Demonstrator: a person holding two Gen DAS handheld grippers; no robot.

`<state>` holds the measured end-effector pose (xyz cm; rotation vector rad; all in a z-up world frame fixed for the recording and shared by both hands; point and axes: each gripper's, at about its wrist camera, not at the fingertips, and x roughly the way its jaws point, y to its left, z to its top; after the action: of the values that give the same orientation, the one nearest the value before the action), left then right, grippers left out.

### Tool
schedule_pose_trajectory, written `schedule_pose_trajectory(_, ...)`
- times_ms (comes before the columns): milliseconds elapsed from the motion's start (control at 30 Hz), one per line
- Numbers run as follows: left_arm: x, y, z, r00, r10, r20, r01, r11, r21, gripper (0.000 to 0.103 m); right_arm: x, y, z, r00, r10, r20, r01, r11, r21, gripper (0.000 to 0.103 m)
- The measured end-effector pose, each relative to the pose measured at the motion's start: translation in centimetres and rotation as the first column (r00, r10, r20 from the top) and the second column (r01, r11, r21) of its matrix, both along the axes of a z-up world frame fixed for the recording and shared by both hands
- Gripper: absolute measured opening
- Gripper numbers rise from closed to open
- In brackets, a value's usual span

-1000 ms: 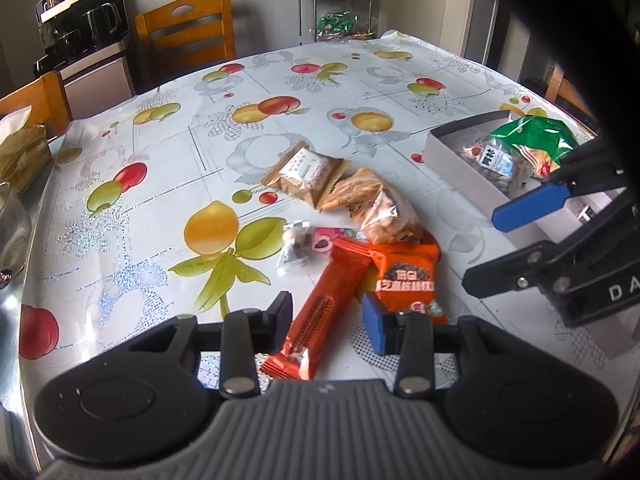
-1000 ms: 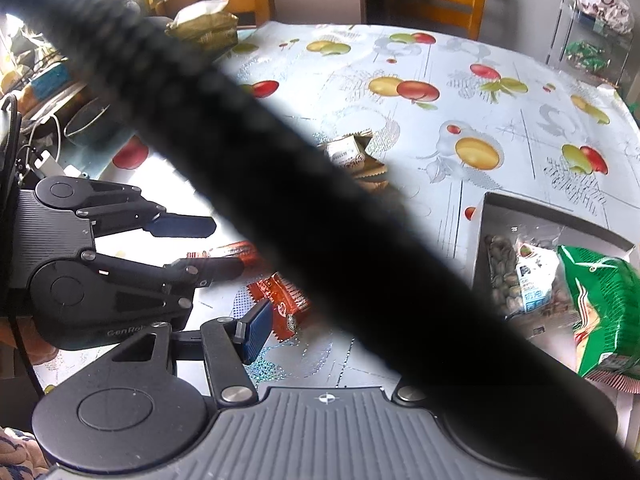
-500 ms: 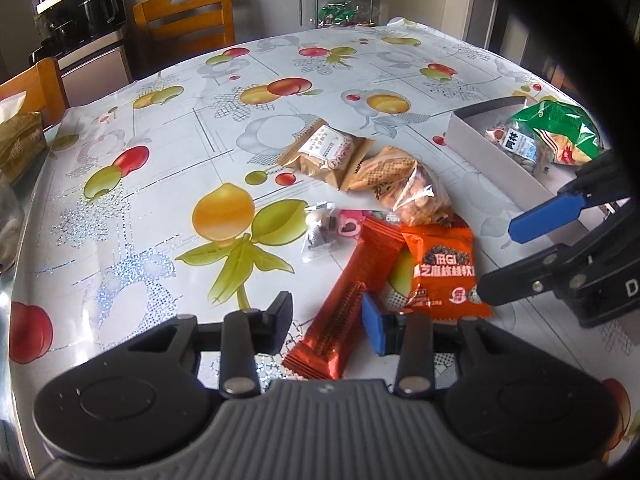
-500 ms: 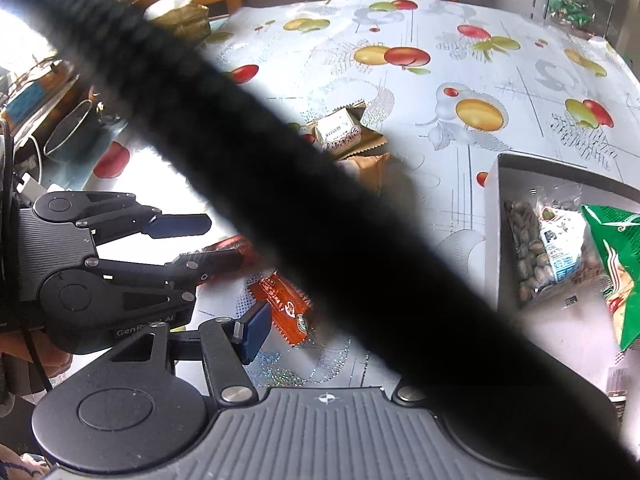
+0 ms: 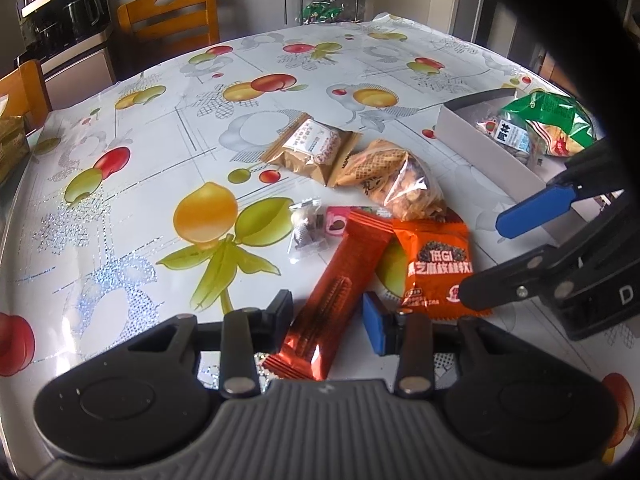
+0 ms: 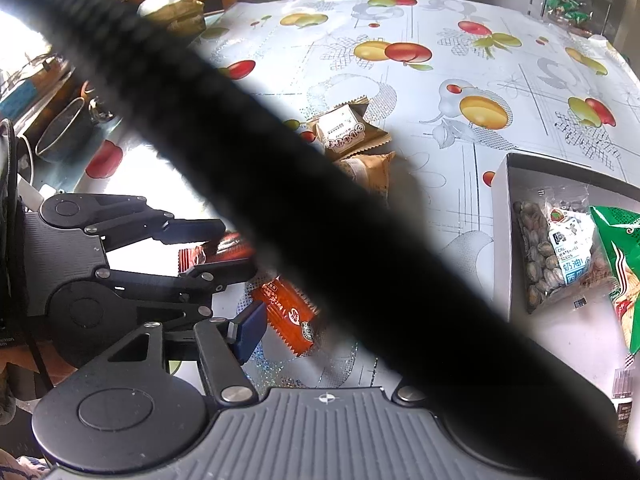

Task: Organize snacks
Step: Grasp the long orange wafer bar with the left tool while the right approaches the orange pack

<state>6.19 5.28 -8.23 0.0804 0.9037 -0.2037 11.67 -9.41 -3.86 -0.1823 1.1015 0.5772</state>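
The long red bar (image 5: 334,294) lies on the worktop (image 5: 132,184) between the left tongs (image 5: 328,312), spread wide and gripping nothing. They have crept forward to straddle it. The right tongs (image 5: 500,256) hover open beside, empty.

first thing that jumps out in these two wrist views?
The thick black cable slashing diagonally across the right wrist view, hiding much of the table. Next, the long red foil snack bar lying between the open left gripper fingers, on the fruit-print tablecloth. At right, the white box already holds a green bag.
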Motion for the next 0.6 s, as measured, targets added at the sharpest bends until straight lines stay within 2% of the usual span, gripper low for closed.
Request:
schedule_pose_trajectory(100,-0.1,0.1,0.0,1.0,0.005,0.004,-0.005,1.0,-0.004,0.037,0.0,0.0,-0.1,1.0,0.0,-0.002,0.0,1.0,-0.002,0.065)
schedule_pose_trajectory(233,-0.3,0.3,0.1,1.0,0.019,0.011,-0.019,1.0,0.003,0.021,0.0,0.1,-0.1,1.0,0.0,-0.002,0.0,1.0,-0.004,0.066)
schedule_pose_trajectory(600,-1.8,1.1,0.2,0.999,0.053,0.009,-0.053,0.999,0.009,0.019,-0.2,0.6,-0.5,0.999,-0.024,-0.022,0.024,1.0,0.015,0.069)
